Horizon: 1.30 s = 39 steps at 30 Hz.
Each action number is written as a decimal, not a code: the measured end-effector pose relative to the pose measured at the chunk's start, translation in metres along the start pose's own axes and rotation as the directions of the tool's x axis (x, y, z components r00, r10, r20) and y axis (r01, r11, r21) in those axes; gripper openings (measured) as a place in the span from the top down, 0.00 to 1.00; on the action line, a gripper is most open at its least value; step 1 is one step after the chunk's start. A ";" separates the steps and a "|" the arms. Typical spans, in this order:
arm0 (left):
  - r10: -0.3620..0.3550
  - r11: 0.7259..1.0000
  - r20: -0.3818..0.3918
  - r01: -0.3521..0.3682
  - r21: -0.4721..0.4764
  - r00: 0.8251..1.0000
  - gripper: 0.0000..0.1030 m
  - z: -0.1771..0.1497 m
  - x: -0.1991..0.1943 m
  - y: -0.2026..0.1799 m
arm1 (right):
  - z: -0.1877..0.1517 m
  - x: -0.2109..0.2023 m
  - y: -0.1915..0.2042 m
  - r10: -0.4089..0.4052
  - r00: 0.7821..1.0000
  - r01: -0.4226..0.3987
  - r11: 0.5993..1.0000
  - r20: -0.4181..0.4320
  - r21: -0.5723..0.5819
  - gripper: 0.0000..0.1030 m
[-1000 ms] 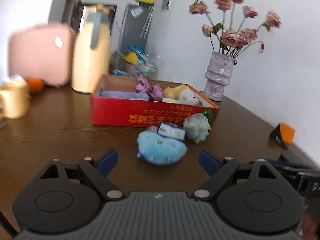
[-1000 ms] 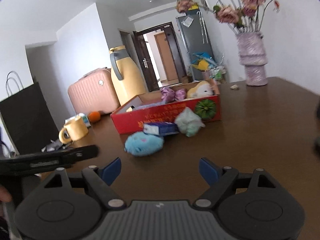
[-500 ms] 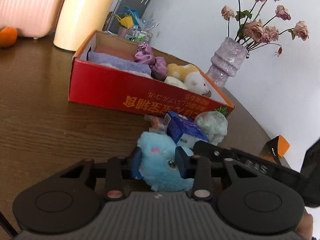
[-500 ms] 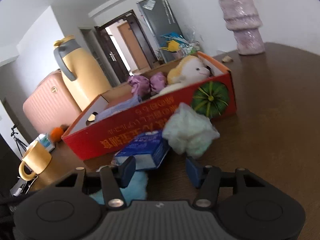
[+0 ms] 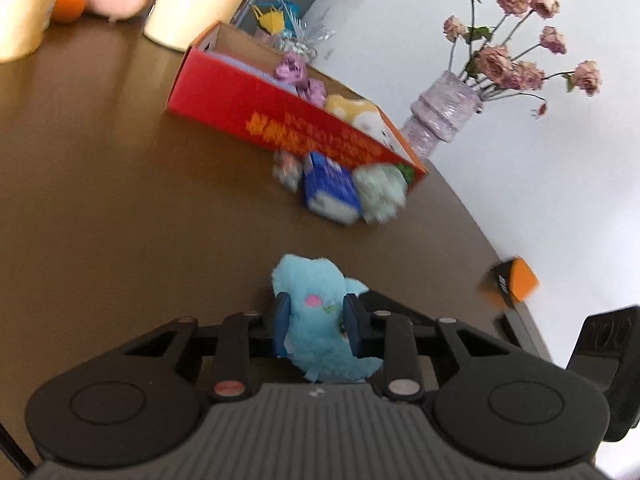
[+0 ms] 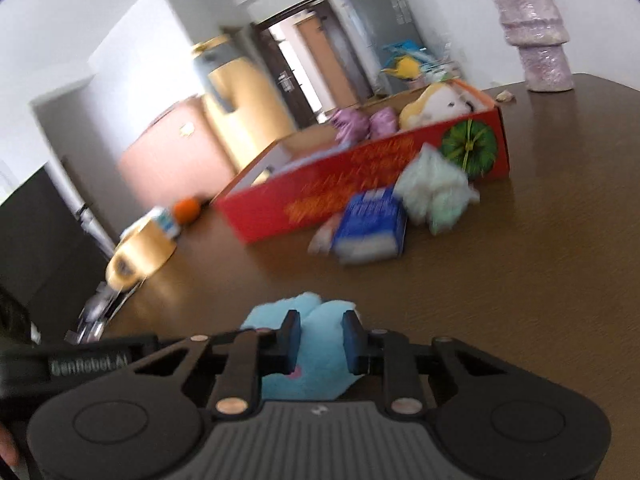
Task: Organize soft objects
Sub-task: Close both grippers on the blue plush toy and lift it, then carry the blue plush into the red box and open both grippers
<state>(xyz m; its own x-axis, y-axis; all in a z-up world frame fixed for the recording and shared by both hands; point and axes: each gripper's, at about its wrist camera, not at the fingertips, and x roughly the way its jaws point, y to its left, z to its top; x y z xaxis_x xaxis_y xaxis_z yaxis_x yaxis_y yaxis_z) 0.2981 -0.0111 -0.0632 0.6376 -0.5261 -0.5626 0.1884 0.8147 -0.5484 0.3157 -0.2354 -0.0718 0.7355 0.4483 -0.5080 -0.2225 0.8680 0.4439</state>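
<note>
Both my grippers are on the blue plush toy [image 5: 320, 320], which is just above the table [image 5: 120, 200] and well short of the red box [image 5: 256, 116]. My left gripper [image 5: 316, 322] and right gripper [image 6: 320, 340] each have jaws closing w/ pads pressed into the fluff.

Done so far: purple bow [image 6: 362, 122] & yellow-white plush [image 6: 434, 106] already in the box.

Left, I reckon: this toy, the green fluffy thing [image 6: 438, 192], maybe the blue tissue pack [image 6: 370, 224].
</note>
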 end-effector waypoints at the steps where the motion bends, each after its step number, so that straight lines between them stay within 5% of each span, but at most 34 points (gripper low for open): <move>1: -0.007 1.000 -0.016 0.007 -0.006 1.000 0.72 -0.007 -0.008 -0.001 | -0.009 -0.013 0.002 0.007 1.000 -0.007 1.000 -0.011 -0.003 0.78; 8: -0.029 1.000 -0.059 0.028 -0.007 0.998 0.72 -0.032 -0.031 -0.005 | -0.061 -0.083 0.016 0.097 0.994 -0.095 0.995 -0.053 0.027 0.71; 15: -0.023 1.000 -0.041 0.024 0.013 0.999 0.49 -0.043 -0.041 -0.006 | -0.070 -0.097 0.009 0.065 0.998 -0.063 0.994 -0.016 0.089 0.64; 17: -0.025 1.000 -0.046 0.026 0.012 0.999 0.50 -0.045 -0.041 -0.006 | -0.071 -0.093 0.006 0.060 0.998 -0.059 0.993 -0.012 0.103 0.62; 19: -0.031 0.999 -0.057 0.032 0.012 0.998 0.61 -0.046 -0.040 -0.006 | -0.073 -0.088 0.003 0.064 0.998 -0.061 0.990 -0.021 0.129 0.62; 27: -0.067 0.998 -0.048 0.068 0.013 0.997 0.64 -0.042 -0.038 -0.007 | -0.072 -0.081 0.000 0.115 0.993 -0.109 0.980 -0.023 0.168 0.71; 33: -0.113 0.981 0.091 0.096 0.169 0.989 0.64 0.034 -0.023 -0.045 | -0.020 -0.081 0.004 0.102 0.991 -0.111 0.989 0.086 0.097 0.72; 39: -0.046 0.985 0.136 0.023 0.169 0.990 0.64 0.172 0.066 -0.061 | 0.121 -0.008 -0.011 0.076 0.985 -0.079 0.997 0.155 0.014 0.74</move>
<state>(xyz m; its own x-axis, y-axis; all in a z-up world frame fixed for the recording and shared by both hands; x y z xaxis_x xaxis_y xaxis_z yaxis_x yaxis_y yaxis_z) 0.4568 -0.0540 0.0396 0.7239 -0.5253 -0.4472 0.3266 0.8320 -0.4485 0.3899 -0.2740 0.0167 0.8067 0.4743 -0.3525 -0.2706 0.8268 0.4932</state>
